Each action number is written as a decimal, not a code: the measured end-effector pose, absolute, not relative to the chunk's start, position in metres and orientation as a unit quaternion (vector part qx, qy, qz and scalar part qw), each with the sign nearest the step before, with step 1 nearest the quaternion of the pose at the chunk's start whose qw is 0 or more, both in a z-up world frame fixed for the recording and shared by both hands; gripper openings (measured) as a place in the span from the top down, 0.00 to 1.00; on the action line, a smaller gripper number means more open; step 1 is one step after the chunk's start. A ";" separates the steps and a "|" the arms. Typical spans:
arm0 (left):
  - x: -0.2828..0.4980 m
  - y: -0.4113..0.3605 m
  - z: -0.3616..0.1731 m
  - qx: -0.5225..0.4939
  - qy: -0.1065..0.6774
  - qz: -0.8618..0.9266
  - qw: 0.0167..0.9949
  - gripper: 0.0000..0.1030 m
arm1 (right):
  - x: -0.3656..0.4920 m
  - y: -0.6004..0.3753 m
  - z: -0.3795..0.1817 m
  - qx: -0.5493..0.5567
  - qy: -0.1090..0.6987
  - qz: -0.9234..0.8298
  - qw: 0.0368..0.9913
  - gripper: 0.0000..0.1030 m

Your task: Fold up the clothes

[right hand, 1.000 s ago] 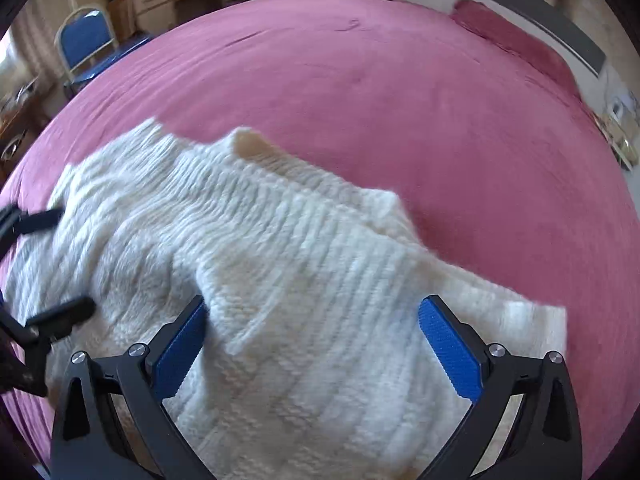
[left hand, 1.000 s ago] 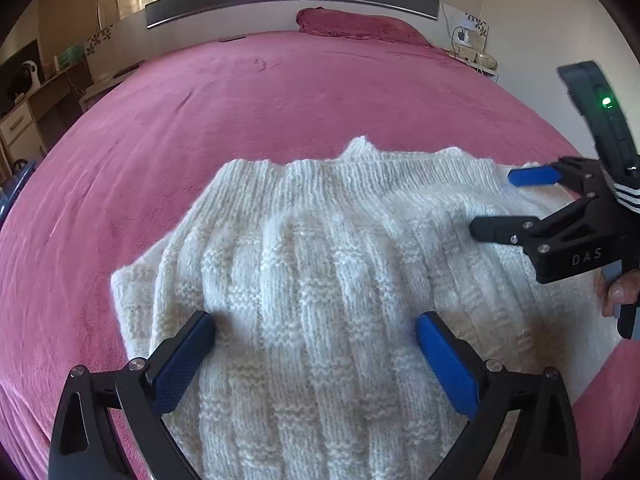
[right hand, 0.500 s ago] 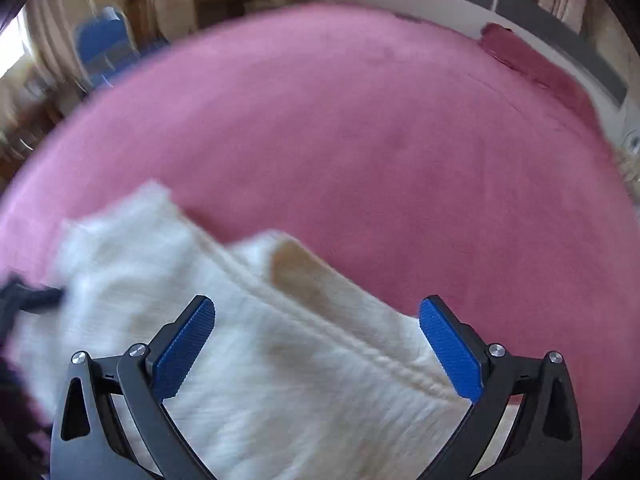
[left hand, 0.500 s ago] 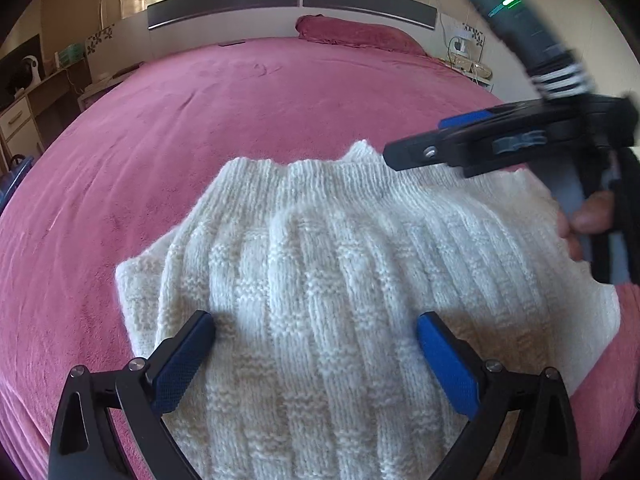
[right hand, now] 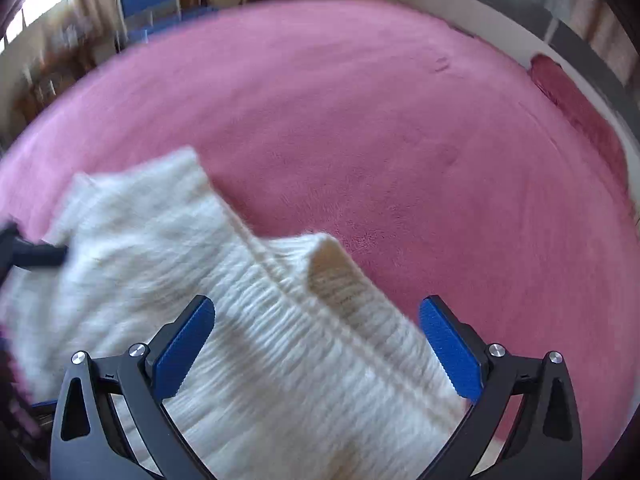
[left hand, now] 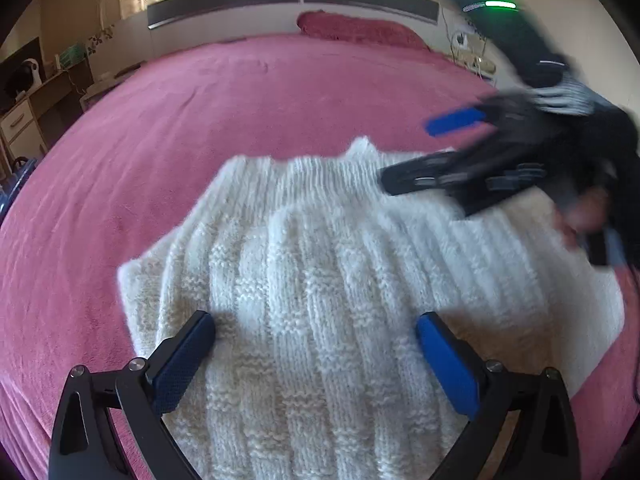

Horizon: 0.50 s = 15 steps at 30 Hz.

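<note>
Cream knit sweater (left hand: 328, 280) lying folded on pink bed (left hand: 200, 128); left gripper (left hand: 316, 356) low over its near edge, fingers wide, holding nothing; right gripper (right hand: 316, 344) over its far corner, blurred, fingers wide, empty

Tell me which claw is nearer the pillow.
Right. The right claw hangs over the sweater's far edge toward the pillow; the left claw sits at its near end.

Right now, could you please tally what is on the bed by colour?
White: 1, the sweater
Dark red: 1, the pillow
Total: 2, both on the pink bed
</note>
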<state>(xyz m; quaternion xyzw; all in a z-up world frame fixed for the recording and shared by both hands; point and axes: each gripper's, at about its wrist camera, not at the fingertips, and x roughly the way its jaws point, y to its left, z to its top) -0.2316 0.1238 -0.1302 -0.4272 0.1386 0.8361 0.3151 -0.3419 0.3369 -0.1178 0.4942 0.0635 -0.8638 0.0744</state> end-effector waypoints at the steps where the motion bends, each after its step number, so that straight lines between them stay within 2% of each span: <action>1: -0.229 0.126 -0.127 -0.424 0.138 0.837 0.316 0.00 | -0.326 0.345 -0.107 0.481 0.040 -0.872 0.079 0.00; 7: -0.232 0.149 -0.136 -0.438 0.166 0.823 0.321 0.00 | -0.224 0.403 -0.132 0.515 0.037 -0.856 0.036 0.00; 9: -0.234 0.153 -0.139 -0.446 0.158 0.821 0.319 0.00 | -0.213 0.447 -0.136 0.501 -0.055 -0.863 0.038 0.00; 12: -0.226 0.156 -0.120 -0.427 0.155 0.832 0.317 0.00 | -0.198 0.478 -0.112 0.479 -0.086 -0.874 -0.008 0.00; 15: -0.217 0.176 -0.112 -0.411 0.163 0.831 0.337 0.00 | -0.157 0.484 -0.085 0.448 -0.069 -0.891 -0.029 0.00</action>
